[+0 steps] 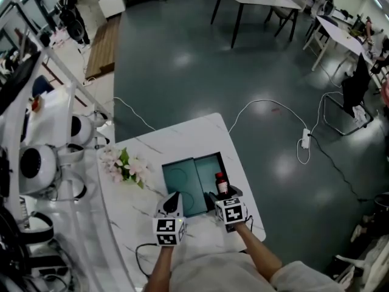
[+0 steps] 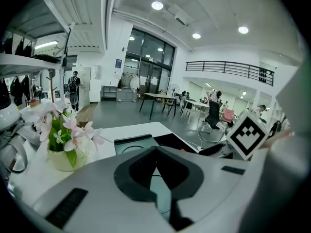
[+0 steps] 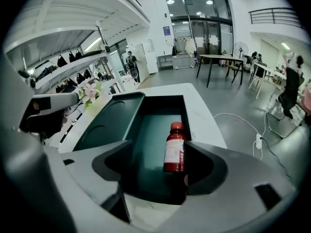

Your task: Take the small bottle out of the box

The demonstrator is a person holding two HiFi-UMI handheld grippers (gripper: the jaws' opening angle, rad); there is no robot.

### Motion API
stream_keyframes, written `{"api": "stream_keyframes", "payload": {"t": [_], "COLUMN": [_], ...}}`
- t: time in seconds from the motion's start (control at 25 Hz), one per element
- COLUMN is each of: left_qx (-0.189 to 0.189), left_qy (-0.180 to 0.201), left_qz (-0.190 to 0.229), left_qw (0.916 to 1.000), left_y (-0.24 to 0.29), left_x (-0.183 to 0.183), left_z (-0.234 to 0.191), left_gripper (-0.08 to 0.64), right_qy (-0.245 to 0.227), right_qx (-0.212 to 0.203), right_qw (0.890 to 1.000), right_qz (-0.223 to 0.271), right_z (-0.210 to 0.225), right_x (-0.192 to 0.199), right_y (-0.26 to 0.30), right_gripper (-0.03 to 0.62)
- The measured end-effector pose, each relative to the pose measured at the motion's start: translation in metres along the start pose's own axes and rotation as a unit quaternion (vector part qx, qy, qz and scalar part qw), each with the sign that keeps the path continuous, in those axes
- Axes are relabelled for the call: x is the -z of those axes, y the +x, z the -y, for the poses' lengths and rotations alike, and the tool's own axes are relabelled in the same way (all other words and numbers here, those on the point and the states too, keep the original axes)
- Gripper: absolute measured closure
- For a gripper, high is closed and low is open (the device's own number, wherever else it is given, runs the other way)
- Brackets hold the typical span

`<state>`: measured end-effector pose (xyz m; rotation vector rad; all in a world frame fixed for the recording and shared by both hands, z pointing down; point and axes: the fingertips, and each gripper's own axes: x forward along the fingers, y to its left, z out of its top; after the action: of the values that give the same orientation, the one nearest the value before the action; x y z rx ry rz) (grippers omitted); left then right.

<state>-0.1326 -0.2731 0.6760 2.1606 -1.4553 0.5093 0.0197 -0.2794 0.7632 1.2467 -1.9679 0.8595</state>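
A small bottle (image 3: 175, 149) of red liquid with a red cap and a white label stands in the near right corner of the open teal box (image 3: 188, 111). My right gripper (image 3: 155, 152) is open wide around it. The bottle is close against the right finger (image 3: 204, 161), and a broad gap separates it from the left finger. In the head view the bottle (image 1: 221, 183) rises just ahead of the right gripper (image 1: 217, 199). My left gripper (image 1: 172, 203) hovers over the box's near left edge. It is shut and empty (image 2: 155, 148).
The box's lid (image 1: 180, 179) lies flat, joined to its left side. A vase of pink flowers (image 1: 124, 165) stands to the left on the white marble table (image 1: 182, 132). White equipment (image 1: 36, 163) crowds the left edge. A dark cable (image 1: 143, 254) lies near the front.
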Motion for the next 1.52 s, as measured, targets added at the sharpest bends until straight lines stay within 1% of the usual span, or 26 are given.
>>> {"api": "stream_keyframes", "payload": {"t": [0.12,0.2,0.44,0.56,0.72,1.0,1.08,1.2,1.28,1.4,1.52], "left_qx": [-0.001,-0.002,-0.007,-0.006,-0.001,0.007,0.008,0.006,0.004,0.005,0.009], "left_qy": [-0.003,-0.004,-0.011,-0.014,-0.020,-0.026,-0.028,-0.033,-0.036,-0.039,-0.040], "left_qz": [0.002,0.003,0.008,0.007,0.005,0.004,0.005,0.005,0.006,0.006,0.005], "left_qw": [1.0000,1.0000,0.9999,0.9999,0.9998,0.9996,0.9996,0.9994,0.9993,0.9992,0.9991], "left_y": [-0.001,-0.002,-0.004,-0.003,-0.002,0.000,-0.001,-0.003,-0.005,-0.006,-0.003], "left_x": [0.001,0.001,0.000,0.002,0.006,0.009,0.010,0.011,0.013,0.016,0.017], "left_z": [-0.004,-0.006,-0.012,-0.012,-0.008,-0.002,-0.002,-0.005,-0.008,-0.010,-0.010], "left_gripper": [0.541,0.541,0.541,0.541,0.541,0.541,0.541,0.541,0.541,0.541,0.541], "right_qy": [0.012,0.015,-0.002,-0.023,-0.041,-0.036,-0.028,-0.018,-0.029,-0.048,-0.045], "right_qx": [0.003,0.012,0.050,0.075,0.092,0.132,0.141,0.141,0.132,0.109,0.081], "right_qw": [1.000,0.999,0.996,0.993,0.990,0.984,0.983,0.983,0.984,0.987,0.989], "right_qz": [-0.028,-0.039,-0.070,-0.087,-0.094,-0.111,-0.114,-0.120,-0.117,-0.110,-0.114], "right_z": [0.001,0.004,0.009,0.011,0.007,0.012,0.013,0.015,0.014,0.009,0.006], "right_x": [0.004,0.004,0.008,0.009,0.007,0.007,0.007,0.006,0.007,0.010,0.011], "right_y": [0.011,0.017,0.028,0.030,0.035,0.040,0.041,0.040,0.038,0.036,0.032], "right_gripper": [0.261,0.258,0.256,0.256,0.249,0.247,0.247,0.244,0.245,0.245,0.245]}}
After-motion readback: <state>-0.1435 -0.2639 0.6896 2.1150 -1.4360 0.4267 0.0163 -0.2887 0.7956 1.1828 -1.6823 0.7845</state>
